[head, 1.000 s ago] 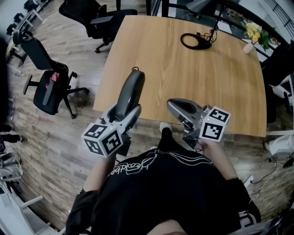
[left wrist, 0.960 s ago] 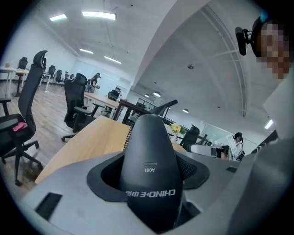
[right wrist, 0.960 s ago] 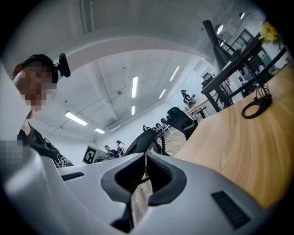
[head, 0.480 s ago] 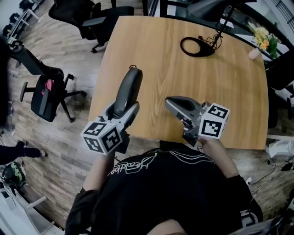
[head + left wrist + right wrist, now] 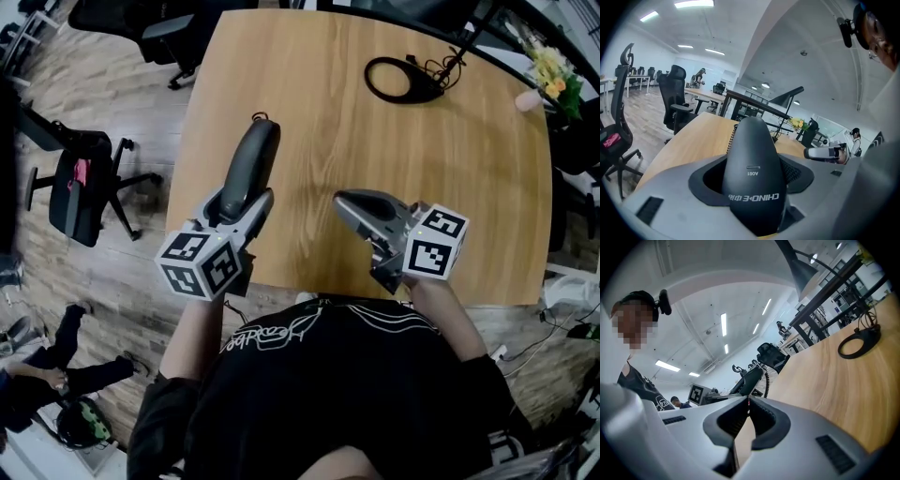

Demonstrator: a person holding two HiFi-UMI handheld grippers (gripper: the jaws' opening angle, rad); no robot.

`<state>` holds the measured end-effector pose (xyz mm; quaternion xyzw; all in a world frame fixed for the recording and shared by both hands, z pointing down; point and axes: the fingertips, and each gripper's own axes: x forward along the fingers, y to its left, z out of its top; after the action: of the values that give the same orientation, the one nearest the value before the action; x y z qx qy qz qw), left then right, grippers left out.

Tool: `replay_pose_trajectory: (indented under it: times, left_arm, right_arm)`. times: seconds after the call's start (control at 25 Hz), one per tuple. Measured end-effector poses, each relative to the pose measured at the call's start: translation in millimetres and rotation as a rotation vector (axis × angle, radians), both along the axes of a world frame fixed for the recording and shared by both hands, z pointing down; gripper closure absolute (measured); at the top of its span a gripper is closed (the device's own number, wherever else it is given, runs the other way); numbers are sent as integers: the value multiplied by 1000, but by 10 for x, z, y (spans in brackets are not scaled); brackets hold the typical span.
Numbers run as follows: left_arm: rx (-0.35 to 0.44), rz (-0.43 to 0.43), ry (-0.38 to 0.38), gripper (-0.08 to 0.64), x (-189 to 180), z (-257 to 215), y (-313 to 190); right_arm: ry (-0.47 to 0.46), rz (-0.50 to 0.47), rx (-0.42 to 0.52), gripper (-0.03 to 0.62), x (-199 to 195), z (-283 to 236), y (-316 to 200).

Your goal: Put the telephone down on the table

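Observation:
A dark grey telephone handset [image 5: 251,161] stands tilted forward over the left part of the wooden table [image 5: 375,141], and my left gripper [image 5: 242,204] is shut on its lower end. In the left gripper view the handset [image 5: 752,173] fills the space between the jaws, with its coiled cord [image 5: 731,139] behind it. My right gripper [image 5: 343,200] hovers above the table's near middle, to the right of the handset. Its jaws are shut with nothing between them [image 5: 749,401]. The right gripper view shows the handset [image 5: 749,379] to its left.
A black ring-shaped lamp base [image 5: 398,80] with a cable lies at the far right of the table. A small vase of flowers [image 5: 551,73] stands at the far right corner. Office chairs [image 5: 80,178] stand on the wooden floor to the left.
Both grippers have moved forward from the table's near edge to over its top. The handset has stayed in the left gripper. The right gripper stays shut.

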<state>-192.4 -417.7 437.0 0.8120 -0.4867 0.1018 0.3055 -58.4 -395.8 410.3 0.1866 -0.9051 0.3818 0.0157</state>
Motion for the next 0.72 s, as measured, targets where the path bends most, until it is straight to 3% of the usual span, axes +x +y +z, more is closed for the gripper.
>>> replay_pose_trajectory:
  times: [0.72]
  left_arm:
    - [-91, 32, -154, 276, 80, 929, -421]
  right_arm:
    - [8, 31, -110, 551, 151, 542, -262]
